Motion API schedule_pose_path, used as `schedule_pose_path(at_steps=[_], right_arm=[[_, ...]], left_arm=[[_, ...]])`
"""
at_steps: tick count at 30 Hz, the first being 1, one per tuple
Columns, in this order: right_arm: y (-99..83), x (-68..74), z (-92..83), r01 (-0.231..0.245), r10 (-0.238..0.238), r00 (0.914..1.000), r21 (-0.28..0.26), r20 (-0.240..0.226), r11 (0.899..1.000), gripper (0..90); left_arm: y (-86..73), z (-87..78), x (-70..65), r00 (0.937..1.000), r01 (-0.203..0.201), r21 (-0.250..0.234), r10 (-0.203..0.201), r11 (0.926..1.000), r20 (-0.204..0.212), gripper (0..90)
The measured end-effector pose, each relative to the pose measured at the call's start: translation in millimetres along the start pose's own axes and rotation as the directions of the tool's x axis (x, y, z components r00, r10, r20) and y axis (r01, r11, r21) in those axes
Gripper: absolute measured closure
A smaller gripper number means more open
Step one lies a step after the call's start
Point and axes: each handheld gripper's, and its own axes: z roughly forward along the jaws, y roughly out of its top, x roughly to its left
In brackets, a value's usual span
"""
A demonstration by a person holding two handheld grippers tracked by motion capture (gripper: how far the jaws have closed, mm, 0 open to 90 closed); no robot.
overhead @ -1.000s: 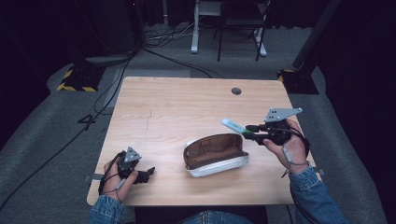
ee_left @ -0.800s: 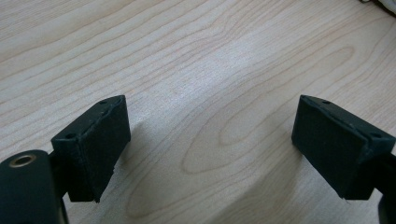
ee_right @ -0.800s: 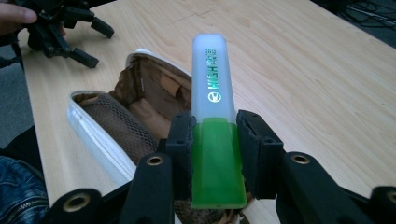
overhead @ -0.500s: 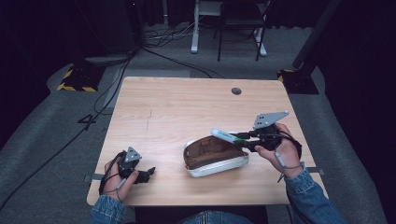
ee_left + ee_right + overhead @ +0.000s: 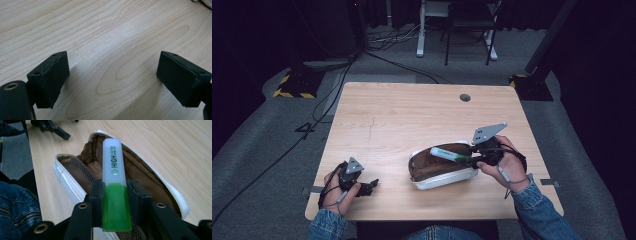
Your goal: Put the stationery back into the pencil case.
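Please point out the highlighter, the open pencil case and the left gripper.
highlighter [image 5: 113,160]: right gripper view, white cap.
pencil case [image 5: 439,182]: high view, white outer wall.
left gripper [image 5: 373,184]: high view, between the fingertips.

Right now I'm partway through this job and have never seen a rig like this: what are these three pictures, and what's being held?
There is no robot arm. A person at a wooden table holds a two-jaw gripper in each hand. The high view looks down from above the person's side. The other two pictures come from cameras riding on the grippers, looking along their black jaws. On the table lies an open white pencil case with a brown lining. The right gripper is shut on a green highlighter, held over the open case. The left gripper is open with nothing between its jaws and sits low at the table's near left corner.
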Motion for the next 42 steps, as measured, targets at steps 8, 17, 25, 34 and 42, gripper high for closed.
schedule_pose_path(at_steps=[8, 17, 25, 34, 42], right_arm=[[1.3, 3.1, 9.7, 0.029, -0.028, 0.999, 0.035, -0.035, 0.999, 67.1], [1.3, 1.0, 21.8, 0.058, -0.054, 0.9966, 0.075, -0.063, 0.995, 67.1], [4.5, 1.1, 34.0, 0.107, -0.1, 0.9918, 0.091, -0.079, 0.99, 67.1], [1.0, -7.4, 44.0, 0.129, -0.121, 0.9889, 0.093, -0.086, 0.987, 67.0], [-2.0, -11.8, 48.6, 0.154, -0.146, 0.9854, 0.095, -0.088, 0.983, 66.9]], left_arm=[[0.7, 0.3, 0.5, 0.9999, -0.013, 0.001, 0.013, 0.9999, -0.001, 11.3], [0.6, 0.7, -0.1, 1.0, -0.008, -0.002, 0.008, 1.0, -0.001, 11.3], [0.7, 0.9, -0.2, 1.0, -0.008, -0.001, 0.008, 1.0, 0.0, 11.2], [0.7, 0.9, -0.2, 1.0, -0.007, -0.001, 0.007, 1.0, 0.0, 11.2], [0.7, 0.9, -0.2, 1.0, -0.008, -0.001, 0.008, 1.0, 0.0, 11.2]])
